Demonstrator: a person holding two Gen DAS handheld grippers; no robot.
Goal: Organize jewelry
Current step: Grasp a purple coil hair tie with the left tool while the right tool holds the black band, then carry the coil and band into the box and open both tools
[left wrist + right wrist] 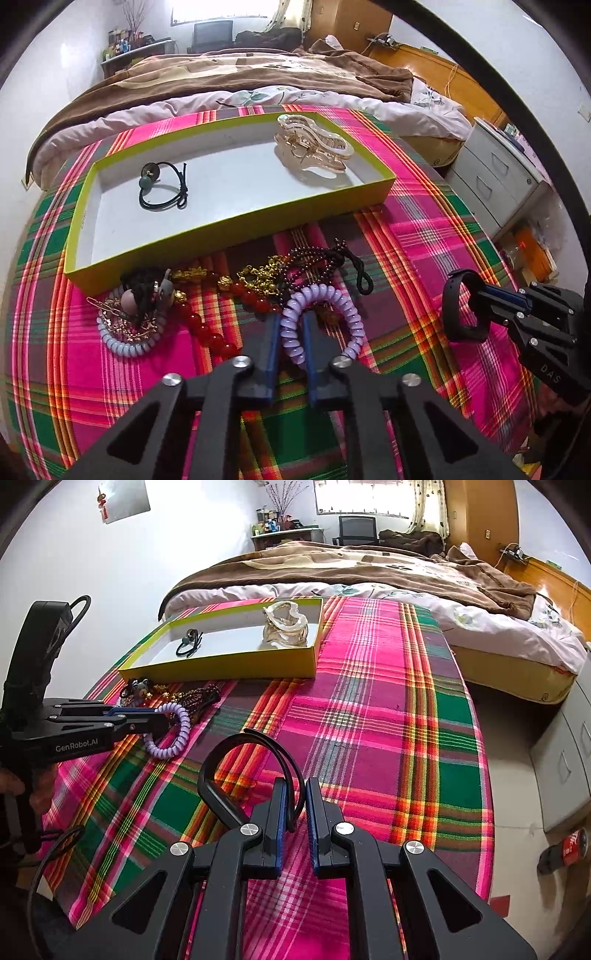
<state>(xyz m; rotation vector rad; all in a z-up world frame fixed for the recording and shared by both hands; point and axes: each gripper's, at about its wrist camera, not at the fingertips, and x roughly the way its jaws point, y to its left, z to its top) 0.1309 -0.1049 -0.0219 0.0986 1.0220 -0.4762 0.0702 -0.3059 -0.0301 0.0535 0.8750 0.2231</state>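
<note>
A yellow-green box [236, 221] [221, 670] lies on the plaid cloth. It holds a black hair tie with a green bead [164, 186] [189, 642] and a clear claw clip [314, 147] [285, 624]. In front of it lies a pile of jewelry [229, 288] [173, 696]: red beads, gold chain, dark beads, a pale coil tie. My left gripper [290, 325] [162, 722] is shut on a purple coil hair tie [321, 317] [170, 734] at the pile. My right gripper [295, 794] [476, 299] is shut on a black band [229, 775] [461, 310], held off to the right of the pile.
The plaid cloth [369, 720] covers a round table. A bed with a brown blanket [369, 568] stands behind it. Grey drawers [498, 177] stand on the right, and a cola bottle [569, 845] lies on the floor.
</note>
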